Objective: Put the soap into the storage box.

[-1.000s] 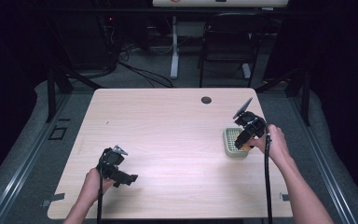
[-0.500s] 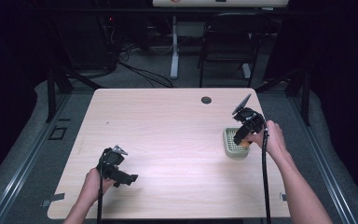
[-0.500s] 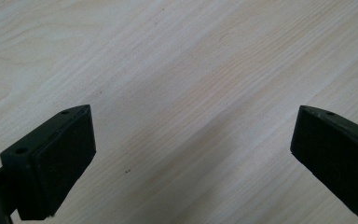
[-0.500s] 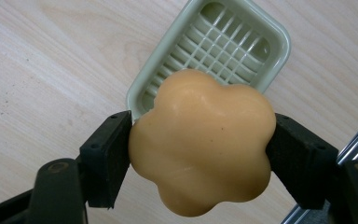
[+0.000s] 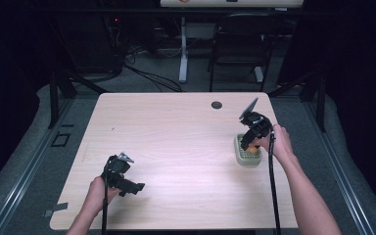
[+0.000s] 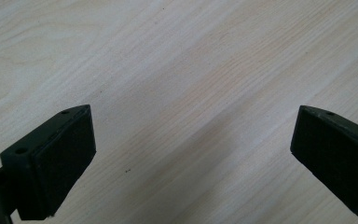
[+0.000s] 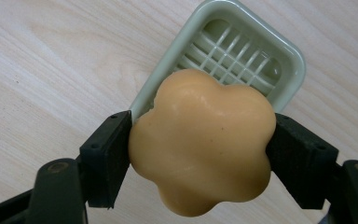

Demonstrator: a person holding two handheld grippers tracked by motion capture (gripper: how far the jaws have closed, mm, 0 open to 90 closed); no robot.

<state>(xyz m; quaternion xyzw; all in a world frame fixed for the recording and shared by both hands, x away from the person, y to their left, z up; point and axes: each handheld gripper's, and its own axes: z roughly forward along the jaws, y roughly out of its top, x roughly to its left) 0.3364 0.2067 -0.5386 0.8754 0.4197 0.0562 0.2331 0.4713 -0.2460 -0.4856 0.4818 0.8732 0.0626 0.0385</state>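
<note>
An orange flower-shaped soap point(image 7: 200, 144) sits between the jaws of my right gripper point(image 7: 200, 154), which is shut on it. Just beyond it lies a pale green soap dish point(image 7: 242, 51) with a grid floor. In the high view the right gripper point(image 5: 248, 139) hovers over the dish point(image 5: 247, 159) at the table's right side, a bit of the orange soap point(image 5: 253, 149) showing. My left gripper point(image 5: 134, 187) rests low near the front left of the table, open, with bare wood between its jaws point(image 6: 191, 154).
The light wood table point(image 5: 176, 137) has a small black grommet hole point(image 5: 217, 105) near its far edge. A chair point(image 5: 240, 44) and cables stand on the floor beyond the table.
The right gripper has shifted slightly toward the dish with the soap. The left gripper has stayed put.
</note>
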